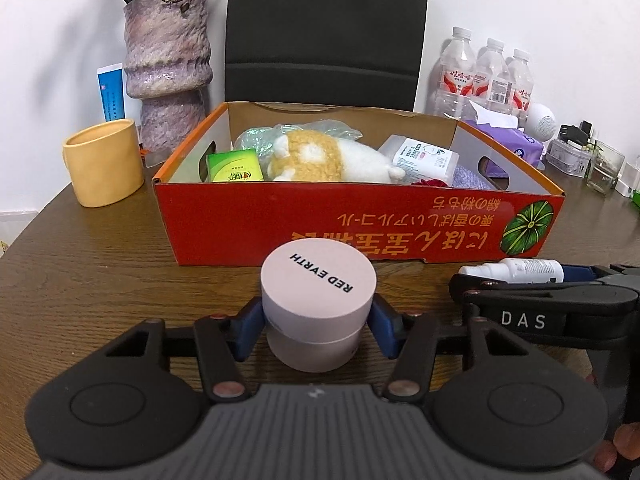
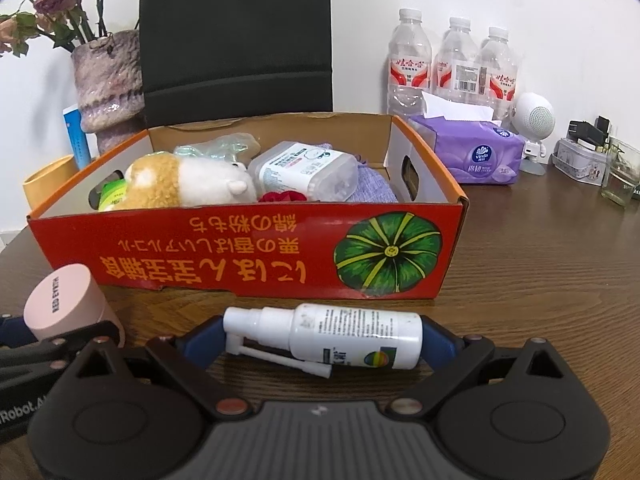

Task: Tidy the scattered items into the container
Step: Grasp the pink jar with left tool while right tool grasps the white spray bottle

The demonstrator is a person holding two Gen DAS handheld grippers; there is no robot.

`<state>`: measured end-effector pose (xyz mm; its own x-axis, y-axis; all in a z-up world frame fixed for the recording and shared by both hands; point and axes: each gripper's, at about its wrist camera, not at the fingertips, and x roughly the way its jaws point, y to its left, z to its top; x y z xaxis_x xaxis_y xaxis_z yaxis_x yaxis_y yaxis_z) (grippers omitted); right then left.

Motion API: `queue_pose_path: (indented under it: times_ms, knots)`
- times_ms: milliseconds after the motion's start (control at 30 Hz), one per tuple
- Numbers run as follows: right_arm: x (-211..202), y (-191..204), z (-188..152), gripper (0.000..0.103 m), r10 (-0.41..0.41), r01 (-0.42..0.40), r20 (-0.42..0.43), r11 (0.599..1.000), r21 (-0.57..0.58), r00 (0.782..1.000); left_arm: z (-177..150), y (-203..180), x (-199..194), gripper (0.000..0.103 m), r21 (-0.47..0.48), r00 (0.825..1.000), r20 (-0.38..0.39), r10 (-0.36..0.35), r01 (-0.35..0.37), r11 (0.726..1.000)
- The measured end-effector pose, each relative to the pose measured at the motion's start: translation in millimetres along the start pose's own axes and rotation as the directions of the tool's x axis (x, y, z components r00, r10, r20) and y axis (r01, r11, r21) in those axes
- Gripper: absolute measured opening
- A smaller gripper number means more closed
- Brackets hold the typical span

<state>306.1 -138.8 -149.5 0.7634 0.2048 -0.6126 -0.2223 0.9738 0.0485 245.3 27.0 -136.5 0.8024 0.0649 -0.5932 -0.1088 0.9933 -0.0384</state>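
The left gripper [image 1: 318,326] grasps a pink jar [image 1: 318,300] between its blue fingers [image 1: 249,330], which press against the jar's two sides just under the lid. The jar stands upright; whether its base touches the wooden table [image 1: 100,272] cannot be told. Straight ahead of the fingertips, close beyond the jar, stands the red cardboard box [image 1: 360,224], its printed long side facing the fingers.

The right gripper [image 2: 320,340] holds a white spray bottle [image 2: 324,336] lying crosswise between its fingers [image 2: 436,342], nozzle end toward the left finger and base against the right finger. The bottle's thin white tube folds down under its body. The box [image 2: 248,252] stands just ahead of these fingers too, with the green pumpkin picture ahead and slightly right.

Inside the box lie a plush toy [image 2: 188,184], a small green carton [image 1: 234,168], a clear packet with a white label [image 2: 308,170], a crumpled plastic bag [image 1: 332,130] and a purple cloth [image 2: 372,188].

Beyond the box to the right of the fingers sit a purple tissue pack [image 2: 472,152] and three water bottles [image 2: 452,64]; to the left, a yellow mug [image 1: 104,160] and a stone-coloured vase [image 1: 168,64] with dried flowers.
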Motion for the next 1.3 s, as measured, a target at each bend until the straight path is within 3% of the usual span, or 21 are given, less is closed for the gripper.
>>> queue_pose_path:
  times_ms: [533,1000,1300]
  knots:
    - [-25,-8,-3,0.098,0.037,-0.038,0.043,0.999,0.011,0.998,-2,-8,-23,0.056,0.029,0.998,0.062,0.021,-0.023,0.999]
    - [-95,-16,-17,0.098,0.067,-0.063,0.095,0.997,-0.042,0.993,-19,-18,-103,0.056,0.046,0.990,0.137,-0.027,0.021,0.999]
    - [-136,-17,-26,0.098,0.086,-0.081,0.103,0.995,-0.054,0.991,-25,-14,-136,0.056,0.032,0.991,0.125,-0.047,0.044,0.999]
